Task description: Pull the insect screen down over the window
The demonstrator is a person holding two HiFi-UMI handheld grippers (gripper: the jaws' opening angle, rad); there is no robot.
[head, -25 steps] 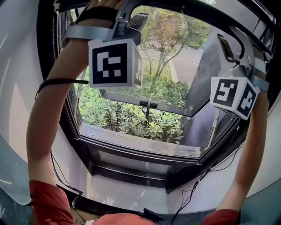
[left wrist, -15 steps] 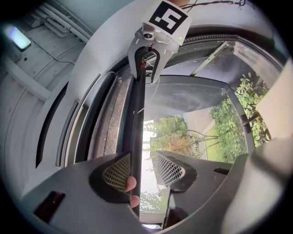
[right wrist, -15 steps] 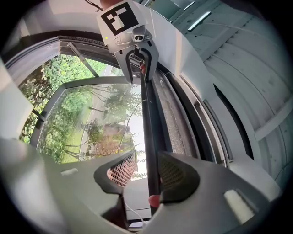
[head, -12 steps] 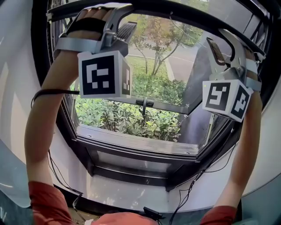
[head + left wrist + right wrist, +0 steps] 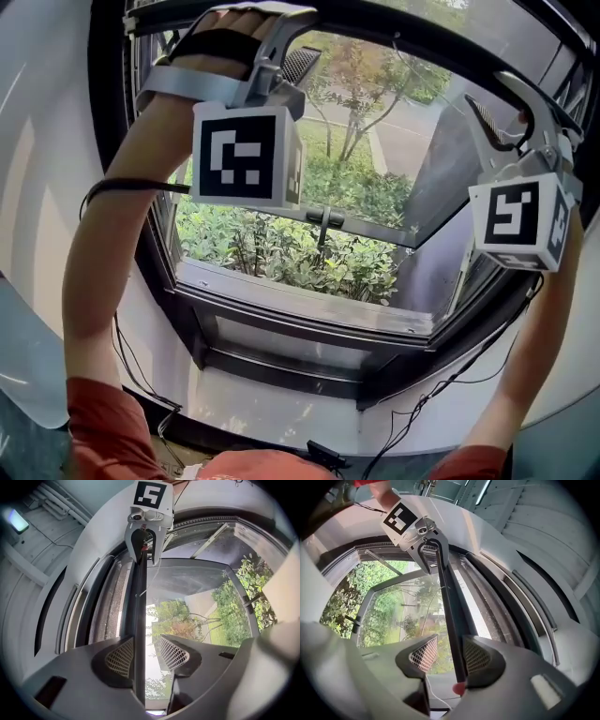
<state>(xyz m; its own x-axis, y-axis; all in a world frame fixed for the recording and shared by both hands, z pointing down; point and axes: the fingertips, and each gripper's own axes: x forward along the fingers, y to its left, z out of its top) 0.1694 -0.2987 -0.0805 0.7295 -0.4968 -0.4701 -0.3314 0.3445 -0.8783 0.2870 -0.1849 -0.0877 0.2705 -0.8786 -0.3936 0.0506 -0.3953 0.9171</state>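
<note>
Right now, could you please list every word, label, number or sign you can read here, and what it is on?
None: no readable word, number or brand in any view.
Left cube on the left tongs: square marker pattern only, not text.
Right cube on the right tongs, opening around the dark bar: the same.

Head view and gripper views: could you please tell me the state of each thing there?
Screen bar, up at the window's top, not pulled down.
Window, swung open outward.
Left gripper, open around the bar.
Right gripper, opening, bar between its jaws.
</note>
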